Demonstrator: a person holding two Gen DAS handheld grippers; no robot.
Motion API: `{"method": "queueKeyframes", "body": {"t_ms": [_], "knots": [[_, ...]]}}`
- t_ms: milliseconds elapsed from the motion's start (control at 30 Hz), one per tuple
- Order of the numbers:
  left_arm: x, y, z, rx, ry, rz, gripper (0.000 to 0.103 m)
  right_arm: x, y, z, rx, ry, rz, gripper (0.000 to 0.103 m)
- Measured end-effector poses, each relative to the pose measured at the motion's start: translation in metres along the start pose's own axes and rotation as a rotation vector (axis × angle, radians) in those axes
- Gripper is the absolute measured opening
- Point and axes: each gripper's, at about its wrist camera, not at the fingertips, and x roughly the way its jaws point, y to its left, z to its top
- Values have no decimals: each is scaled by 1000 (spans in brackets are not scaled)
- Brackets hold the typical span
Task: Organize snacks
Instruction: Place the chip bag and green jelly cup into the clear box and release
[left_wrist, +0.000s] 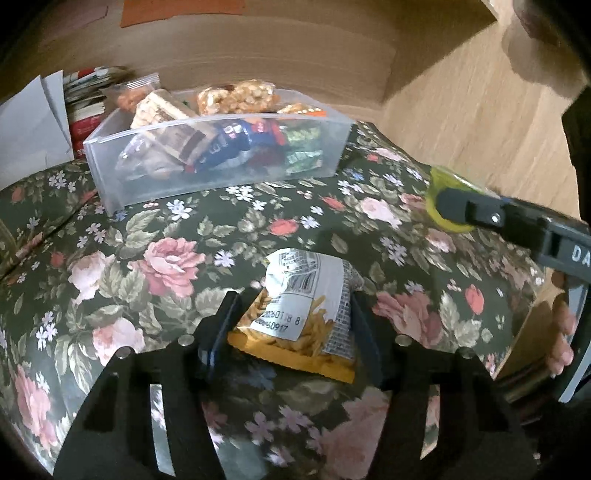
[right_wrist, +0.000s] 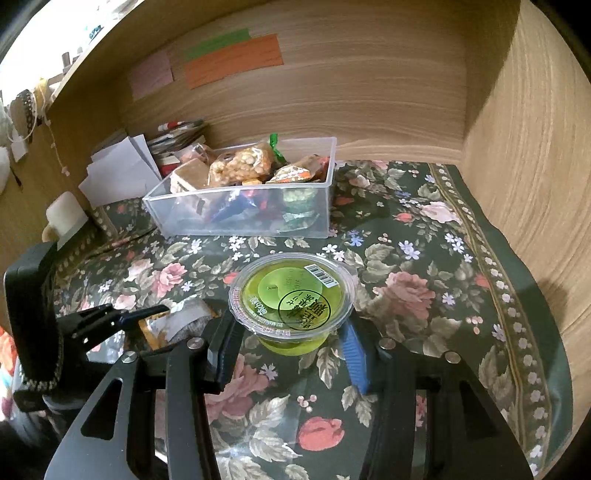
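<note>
My left gripper is shut on a snack packet with a white label and orange bottom, held over the floral cloth. My right gripper is shut on a green jelly cup with a clear lid; the cup also shows in the left wrist view at the right. A clear plastic bin with several snack packs stands at the back of the cloth, and also shows in the right wrist view. The left gripper and its packet appear left of the cup.
A dark floral cloth covers the surface inside a wooden alcove with a back wall and a right wall. White papers and stacked books sit left of the bin.
</note>
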Motion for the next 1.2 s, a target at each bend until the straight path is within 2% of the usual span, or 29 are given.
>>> {"method": "queueKeyframes", "body": {"t_ms": [233,467,833,1000,1200], "knots": [[-10,19,17,-25,-23,21,45,6,8,8,-7,-9,10,45],[-25,41,37,-66,-65,57,44,15,17,30,-38,-33,29,45],[-57,82,85,-95,-195,141,44,33,25,73,-75,-79,44,45],[-50,99,104,-117,-212,184,44,49,24,90,-80,-77,39,45],[-28,119,119,-151,-202,219,44,80,25,102,-90,-34,35,45]]}}
